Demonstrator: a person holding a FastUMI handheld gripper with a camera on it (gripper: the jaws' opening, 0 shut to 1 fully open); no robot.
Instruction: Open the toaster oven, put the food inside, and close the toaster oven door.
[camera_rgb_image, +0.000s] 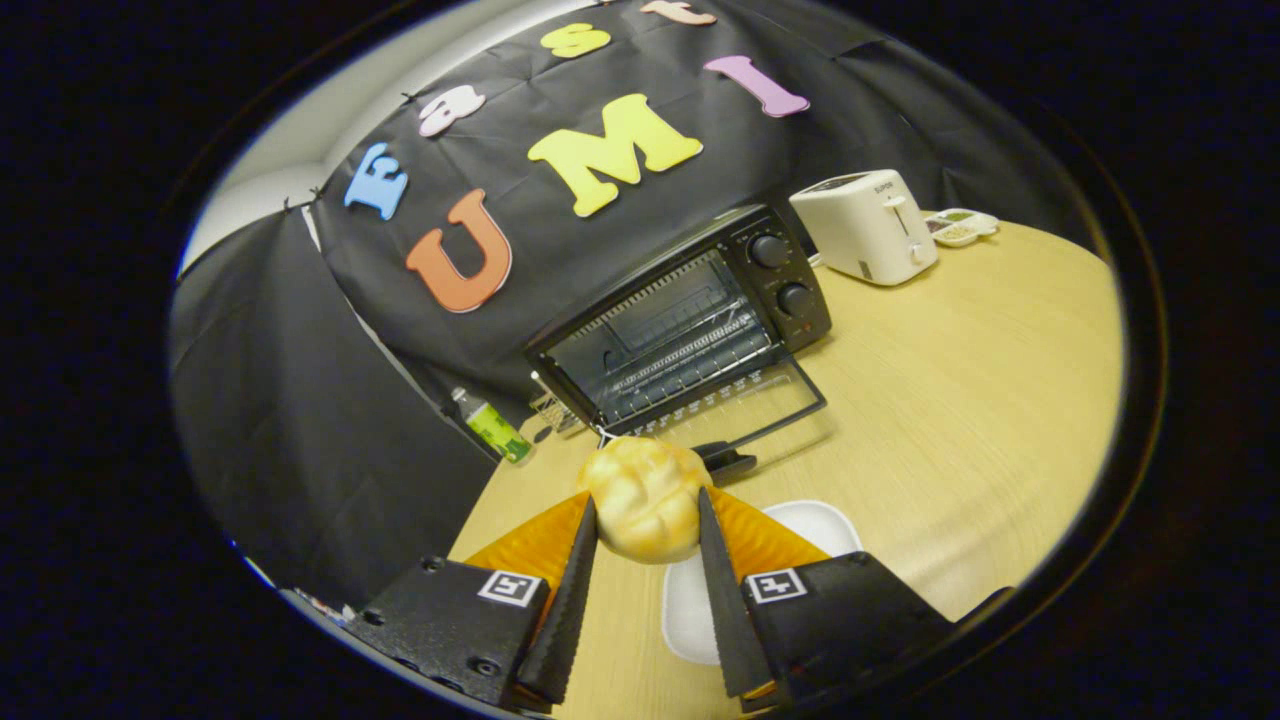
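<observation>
claw (646, 520) at the bottom centre of the frame, clenched on a bread roll (645, 497); both fingers press its sides. roll sits lifted above the table, between the fingertips, pale golden, lumpy crust.

gripper view, lower centre: white plate (830, 525) lies on the wooden table (950, 400) just beneath and behind the roll, partly hidden by the right finger. nothing on its visible part.

centre of frame: toaster oven (690, 320), black, tilted in the view. its glass door (755, 400) is dropped flat toward the claw, handle (725, 458) at its near edge, just beyond the roll. wire rack visible inside the cavity, nothing on it as far as i can tell. two knobs on the oven's right panel.

upper right: white pop-up toaster (868, 225) beside the oven, a small dish (960, 227) past it, contents too small to tell. lower left of the oven, a green bottle (490, 425) near the table edge.

progress, judged: door open, so step one looks done. food is in the grip and off the plate, so loading is underway but not finished. left to do: carry the roll over the door onto the rack, let go, back out, lift the door closed. roll looks soft; a hard squeeze could dent it.
</observation>
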